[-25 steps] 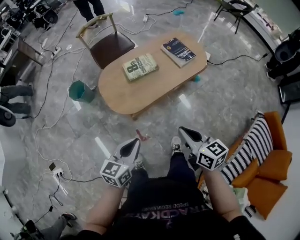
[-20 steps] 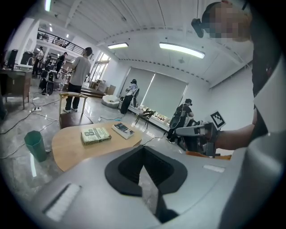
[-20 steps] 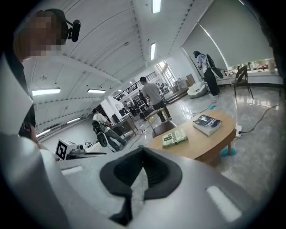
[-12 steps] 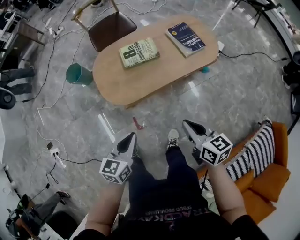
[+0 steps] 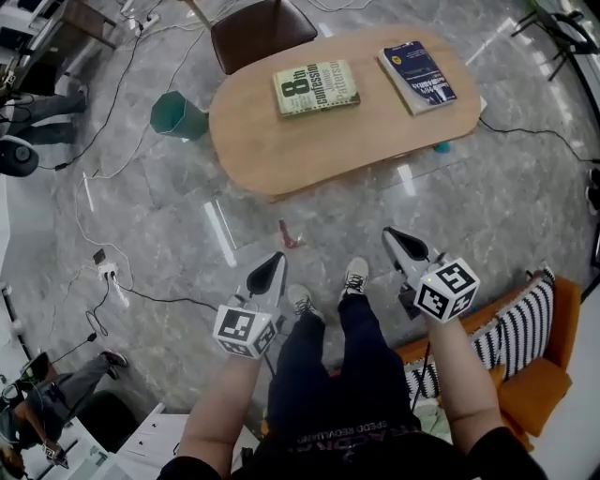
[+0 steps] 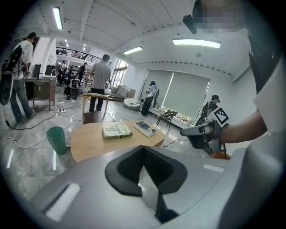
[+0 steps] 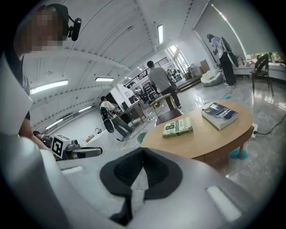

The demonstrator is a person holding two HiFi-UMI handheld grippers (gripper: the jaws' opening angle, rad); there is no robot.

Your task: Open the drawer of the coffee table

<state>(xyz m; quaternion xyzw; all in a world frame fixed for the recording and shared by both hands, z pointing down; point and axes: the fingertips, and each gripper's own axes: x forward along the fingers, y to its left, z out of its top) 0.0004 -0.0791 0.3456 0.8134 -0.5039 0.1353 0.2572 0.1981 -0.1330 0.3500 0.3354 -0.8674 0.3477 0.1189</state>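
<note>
The oval wooden coffee table (image 5: 300,150) stands across the floor ahead of me, with a cream-green book (image 5: 316,87) and a blue book (image 5: 419,77) on top. No drawer front shows plainly in any view. My left gripper (image 5: 273,267) and right gripper (image 5: 397,240) hang over the floor by the person's shoes, well short of the table, both shut and empty. In the left gripper view the shut jaws (image 6: 143,149) point at the table (image 6: 89,139). In the right gripper view the shut jaws (image 7: 143,152) also face the table (image 7: 210,136).
A teal bin (image 5: 178,115) stands left of the table and a brown chair (image 5: 261,23) behind it. Cables and a power strip (image 5: 111,277) lie on the floor at left. An orange sofa with a striped cushion (image 5: 511,319) is at my right. People stand far off.
Both grippers have sunk lower and stay shut. The head view has swung, so the table now sits nearer the top centre and the chair is almost out of view.
</note>
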